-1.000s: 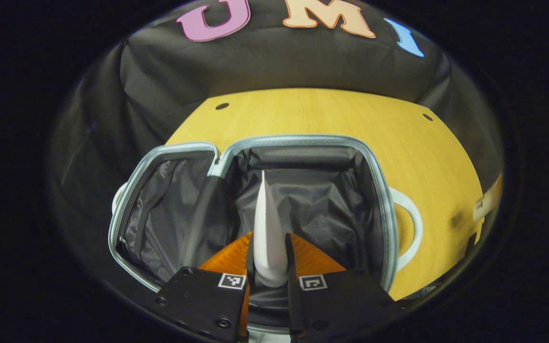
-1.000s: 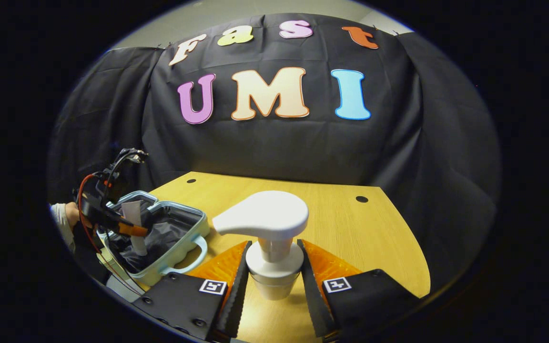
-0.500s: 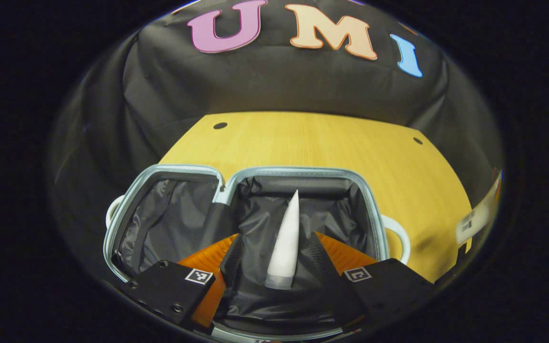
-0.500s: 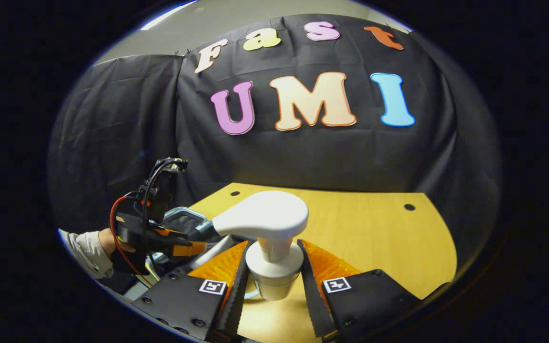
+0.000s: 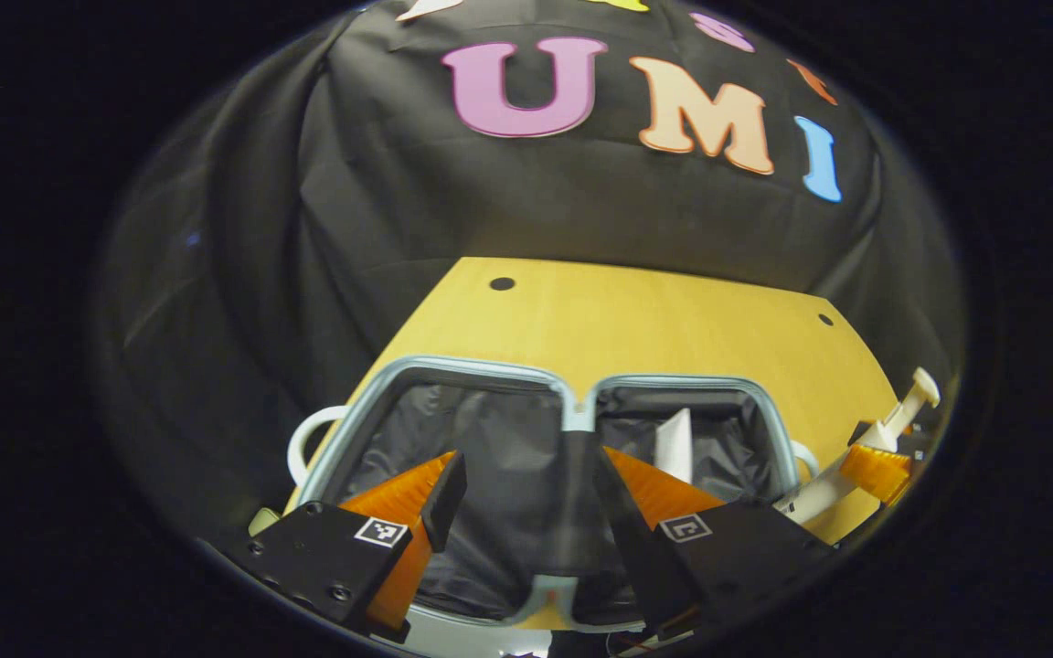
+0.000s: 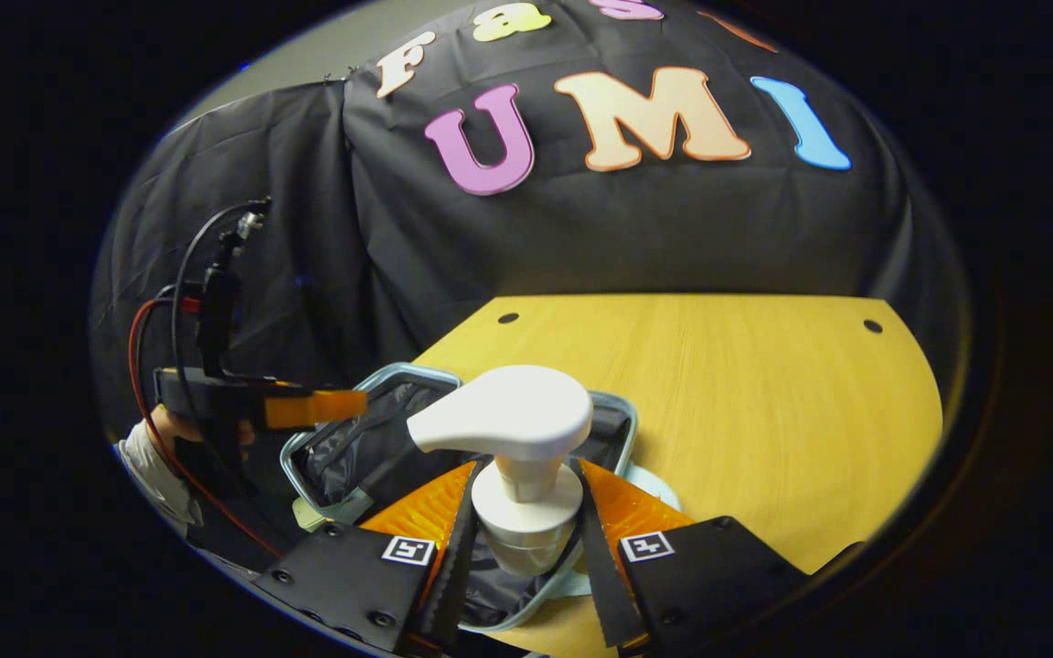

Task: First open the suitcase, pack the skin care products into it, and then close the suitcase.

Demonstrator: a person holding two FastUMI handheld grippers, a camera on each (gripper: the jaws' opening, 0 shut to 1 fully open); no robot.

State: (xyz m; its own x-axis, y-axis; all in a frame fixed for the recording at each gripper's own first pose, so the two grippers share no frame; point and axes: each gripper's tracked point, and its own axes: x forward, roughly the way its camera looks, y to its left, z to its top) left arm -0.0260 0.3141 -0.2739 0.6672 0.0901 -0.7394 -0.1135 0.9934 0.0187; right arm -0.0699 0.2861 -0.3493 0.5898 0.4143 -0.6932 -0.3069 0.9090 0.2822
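Observation:
The open suitcase (image 5: 572, 411) lies flat on the wooden table (image 5: 654, 320), pale blue rim around black lining. A white tube (image 5: 675, 445) lies in the half on the right of the left gripper view. My left gripper (image 5: 526, 475) hovers above the suitcase's near edge, open, nothing between its fingers. My right gripper (image 6: 526, 484) is shut on the neck of a white pump bottle (image 6: 504, 416) and holds it upright over the suitcase (image 6: 398, 370). The left gripper view also has that pump bottle (image 5: 892, 425) at its right edge. A hand (image 6: 152, 439) holds the left gripper (image 6: 344, 405) level, left of the suitcase.
The table (image 6: 746, 384) stretches bare beyond and to the right of the suitcase, with small dark holes near its back corners. A white carry handle (image 5: 307, 439) sticks out from the suitcase's left side. Black cloth hangs close behind the table.
My left gripper opened, dropped the white tube into the suitcase, and drew back and up. My right gripper carried the pump bottle from the table to above the suitcase.

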